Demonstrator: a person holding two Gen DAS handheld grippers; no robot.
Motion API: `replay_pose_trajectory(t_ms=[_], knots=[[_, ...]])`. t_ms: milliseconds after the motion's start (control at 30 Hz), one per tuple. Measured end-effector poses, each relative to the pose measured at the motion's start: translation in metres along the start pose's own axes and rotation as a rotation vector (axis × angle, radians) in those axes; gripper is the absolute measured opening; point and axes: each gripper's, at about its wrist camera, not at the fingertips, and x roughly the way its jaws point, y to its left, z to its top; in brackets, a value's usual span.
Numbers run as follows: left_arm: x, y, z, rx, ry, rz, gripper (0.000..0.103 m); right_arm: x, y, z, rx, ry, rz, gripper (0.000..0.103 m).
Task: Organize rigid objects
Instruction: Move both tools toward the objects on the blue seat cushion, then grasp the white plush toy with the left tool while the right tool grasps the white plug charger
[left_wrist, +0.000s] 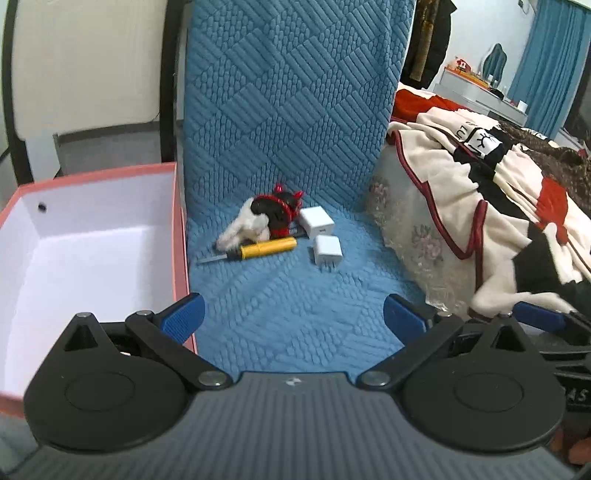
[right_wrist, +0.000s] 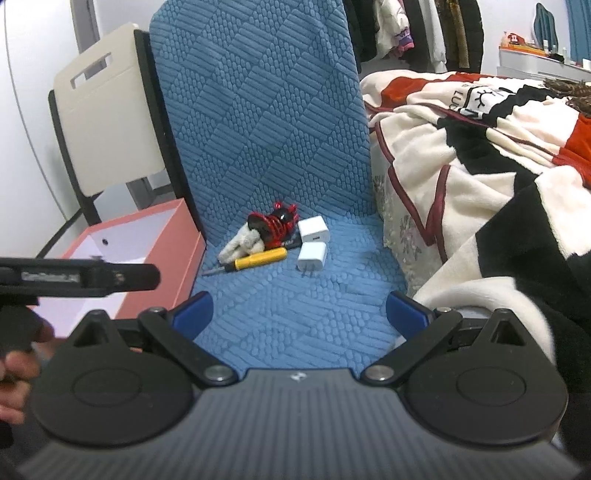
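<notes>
On the blue quilted chair seat (left_wrist: 288, 302) lie a yellow-handled screwdriver (left_wrist: 258, 249), two white charger plugs (left_wrist: 317, 221) (left_wrist: 327, 252), and a red-and-black toy (left_wrist: 279, 212) on a white fluffy piece (left_wrist: 245, 227). The same pile shows in the right wrist view: screwdriver (right_wrist: 258, 259), plugs (right_wrist: 314, 229) (right_wrist: 312, 257), toy (right_wrist: 275, 223). My left gripper (left_wrist: 293, 314) is open and empty, short of the pile. My right gripper (right_wrist: 299, 312) is open and empty, also short of it. An open pink box (left_wrist: 179, 236) with a white inside stands left of the seat.
The pink box also shows in the right wrist view (right_wrist: 177, 251). A bed with a cream, red and black blanket (left_wrist: 480, 192) borders the seat on the right. A cream chair (right_wrist: 107, 122) stands behind the box. The left gripper's body (right_wrist: 81, 277) crosses the right view's left side.
</notes>
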Motion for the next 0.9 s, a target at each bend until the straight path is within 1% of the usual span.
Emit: replay_pose_trajectory(t_ms=[67,200,333,433,633,767,900], knots=[[0.007,0.001,0.008,-0.003,-0.002,-0.006,0.103,0.001,0.005,0.004,-0.021,-0.015,-0.009,0.102],[0.022,0.006,0.019,-0.012,-0.007,-0.017,0.103,0.011,0.007,0.010,-0.028,-0.014,-0.011,0.102],[0.042,0.015,0.029,-0.030,0.000,-0.013,0.103,0.027,0.008,0.010,-0.043,0.011,-0.009,0.102],[0.055,0.021,0.036,-0.029,0.016,-0.025,0.103,0.040,0.009,0.011,-0.033,0.023,0.008,0.102],[0.080,0.021,0.061,0.041,0.019,-0.003,0.103,0.071,0.016,0.014,-0.076,0.031,0.019,0.102],[0.102,0.027,0.076,0.049,0.049,0.001,0.103,0.091,0.019,0.018,-0.087,0.045,0.034,0.102],[0.129,0.031,0.089,0.067,0.085,0.023,0.103,0.109,0.020,0.026,-0.077,0.047,0.055,0.102]])
